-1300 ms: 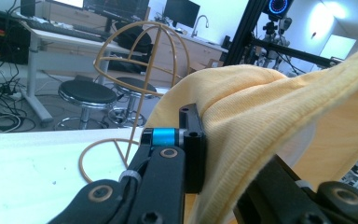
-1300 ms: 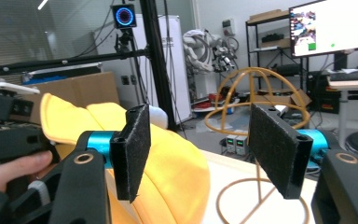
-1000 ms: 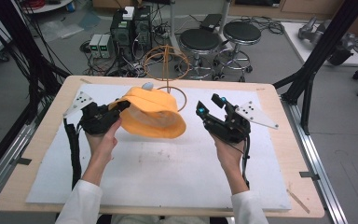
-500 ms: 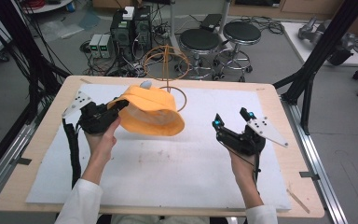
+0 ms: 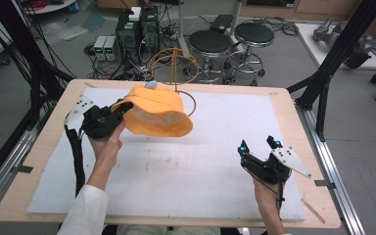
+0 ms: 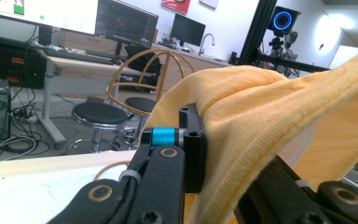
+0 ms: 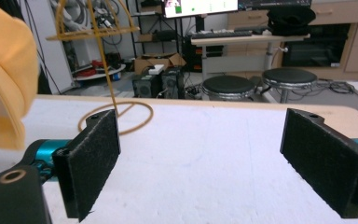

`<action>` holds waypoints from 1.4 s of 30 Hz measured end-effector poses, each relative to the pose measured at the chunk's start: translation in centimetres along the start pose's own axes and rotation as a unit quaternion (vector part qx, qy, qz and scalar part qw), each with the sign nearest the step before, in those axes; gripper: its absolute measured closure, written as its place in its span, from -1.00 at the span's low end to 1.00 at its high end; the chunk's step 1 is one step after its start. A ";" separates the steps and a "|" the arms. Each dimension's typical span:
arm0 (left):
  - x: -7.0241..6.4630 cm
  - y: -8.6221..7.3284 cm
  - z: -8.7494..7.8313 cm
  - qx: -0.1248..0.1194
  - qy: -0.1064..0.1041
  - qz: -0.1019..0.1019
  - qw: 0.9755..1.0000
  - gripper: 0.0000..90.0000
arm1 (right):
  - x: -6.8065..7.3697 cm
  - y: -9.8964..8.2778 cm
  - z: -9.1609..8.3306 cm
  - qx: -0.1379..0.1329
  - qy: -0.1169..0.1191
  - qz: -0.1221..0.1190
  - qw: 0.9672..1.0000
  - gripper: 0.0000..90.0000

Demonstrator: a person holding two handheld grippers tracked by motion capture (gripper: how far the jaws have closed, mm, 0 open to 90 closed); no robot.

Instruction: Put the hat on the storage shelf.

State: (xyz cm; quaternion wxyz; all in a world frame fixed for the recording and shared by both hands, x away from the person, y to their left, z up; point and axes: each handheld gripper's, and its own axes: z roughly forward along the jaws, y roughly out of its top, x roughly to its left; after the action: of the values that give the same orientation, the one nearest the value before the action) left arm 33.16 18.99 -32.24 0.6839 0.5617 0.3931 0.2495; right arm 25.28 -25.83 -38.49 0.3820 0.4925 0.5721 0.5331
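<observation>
A person's left claw (image 5: pixel 120 108) pinches the brim of an orange knitted hat (image 5: pixel 157 111), holding it above the worktop (image 5: pixel 215 147) beside a wire hat stand (image 5: pixel 176 66). The right claw (image 5: pixel 258 147) hangs near the worktop, well apart, its jaws just opened wide with nothing between them.

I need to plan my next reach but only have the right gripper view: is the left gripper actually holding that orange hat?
Observer: Yes, the left gripper is shut on the hat at its brim.
Operator: Is the hat on the stand?
Observer: No. The high view shows it in front of the stand, hiding part of the base ring.
Operator: How does my gripper sit relative to it?
Observer: The right gripper is near the table's right front, well apart from the hat. Its jaws have just been opening, with nothing between them.
</observation>
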 end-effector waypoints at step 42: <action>1.3 6.7 2.4 -0.067 0.125 0.177 0.974 0.94 | -0.9 -2.0 0.8 0.018 -0.009 -0.007 1.000 -0.75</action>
State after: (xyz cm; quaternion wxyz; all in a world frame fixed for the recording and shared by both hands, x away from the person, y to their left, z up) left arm 36.57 20.27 -26.01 0.6103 0.5397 0.3523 0.4607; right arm 25.90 -26.37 -40.65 0.3817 0.5002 0.5816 0.5156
